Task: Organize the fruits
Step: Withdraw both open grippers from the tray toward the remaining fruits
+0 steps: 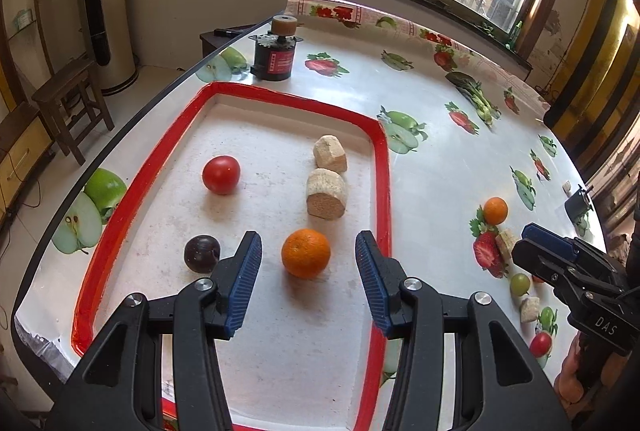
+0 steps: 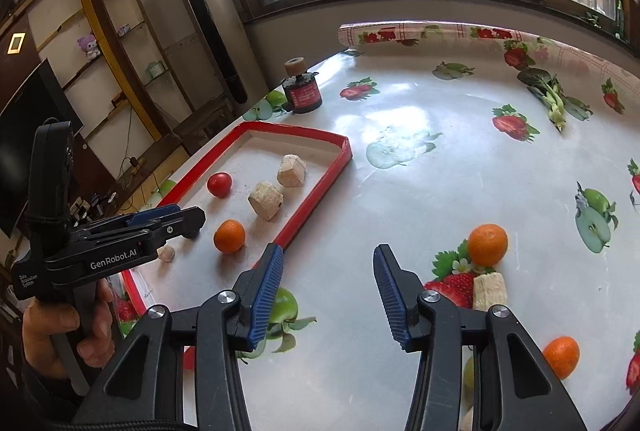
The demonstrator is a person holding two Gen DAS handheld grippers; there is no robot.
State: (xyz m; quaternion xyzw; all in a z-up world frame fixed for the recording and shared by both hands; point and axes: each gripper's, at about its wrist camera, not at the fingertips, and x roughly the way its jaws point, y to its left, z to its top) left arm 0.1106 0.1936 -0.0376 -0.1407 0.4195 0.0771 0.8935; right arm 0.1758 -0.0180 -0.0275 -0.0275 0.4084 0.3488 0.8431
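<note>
A red-rimmed tray [image 1: 382,167] holds a tomato [image 1: 221,175], a dark plum [image 1: 202,253], an orange [image 1: 306,253] and two beige blocks [image 1: 326,193]. My left gripper [image 1: 308,267] is open over the tray, its jaws either side of the orange, not touching it. On the tablecloth to the right lie another orange [image 2: 487,244], a second orange [image 2: 562,357], a green grape [image 1: 520,283] and a small tomato [image 1: 541,344]. My right gripper [image 2: 328,295] is open and empty above the cloth, left of the orange.
A black and red motor [image 1: 276,57] stands at the table's far left edge. Beige blocks [image 2: 489,290] lie among the loose fruit. The table edge runs along the left of the tray. A wooden stool [image 1: 70,103] stands on the floor beyond.
</note>
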